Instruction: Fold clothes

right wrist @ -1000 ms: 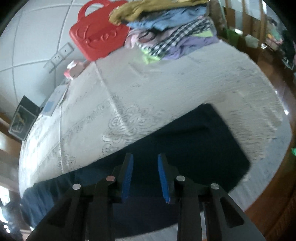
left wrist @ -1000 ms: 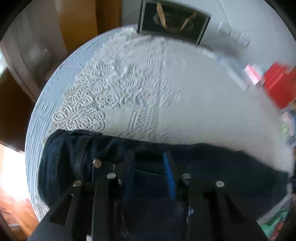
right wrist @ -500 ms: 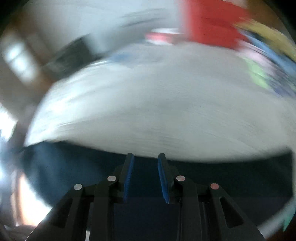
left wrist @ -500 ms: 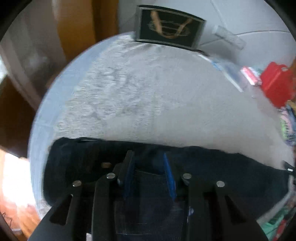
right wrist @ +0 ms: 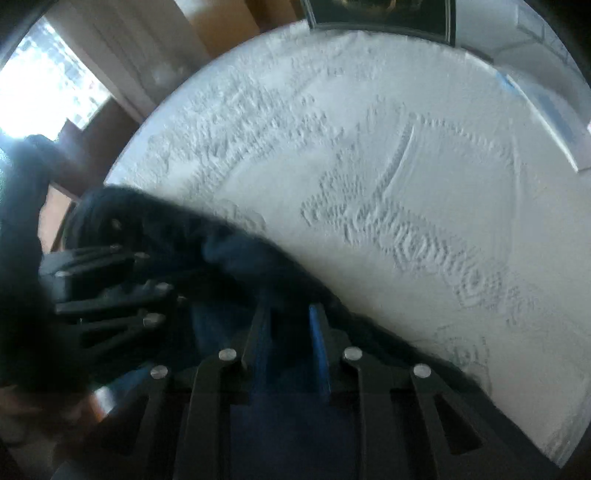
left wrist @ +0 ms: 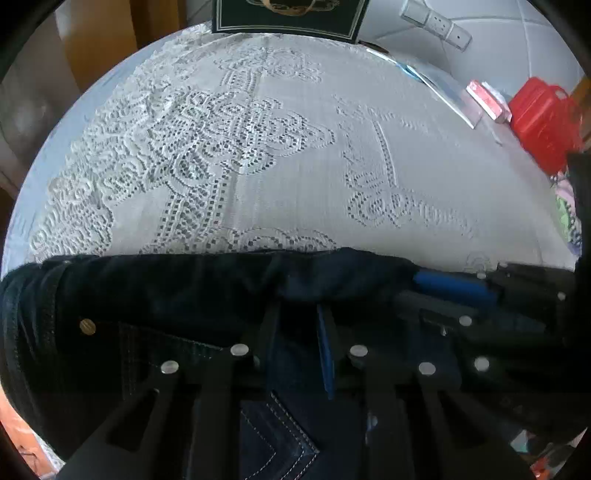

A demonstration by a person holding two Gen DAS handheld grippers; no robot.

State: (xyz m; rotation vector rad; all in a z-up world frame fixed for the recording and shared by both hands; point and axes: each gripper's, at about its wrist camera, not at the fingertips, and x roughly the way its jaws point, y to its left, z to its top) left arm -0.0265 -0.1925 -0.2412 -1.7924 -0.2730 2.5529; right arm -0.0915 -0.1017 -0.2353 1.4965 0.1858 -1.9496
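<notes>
Your left hand-held gripper (left wrist: pixel 295 332) and right hand-held gripper (right wrist: pixel 288 332) have both just been closing, clamped on the jeans (left wrist: pixel 177 291) at the near tabletop (left wrist: pixel 295 177) edge; denim is heavy, floppy, so grip seams.

Middle of the bench (left wrist: pixel 303 177) lies bare under its lace cloth, from the near jeans (left wrist: pixel 177 291) out to the far edge: open passage there. Far edge blocked by a dark framed box (left wrist: pixel 288 16); far right crowded by a clear packet (left wrist: pixel 439 86), pink box (left wrist: pixel 487 98) and red case (left wrist: pixel 539 125). Near side cramped: the right tongs (left wrist: pixel 436 286) sit just beside the left tongs (left wrist: pixel 295 332) over the jeans.
</notes>
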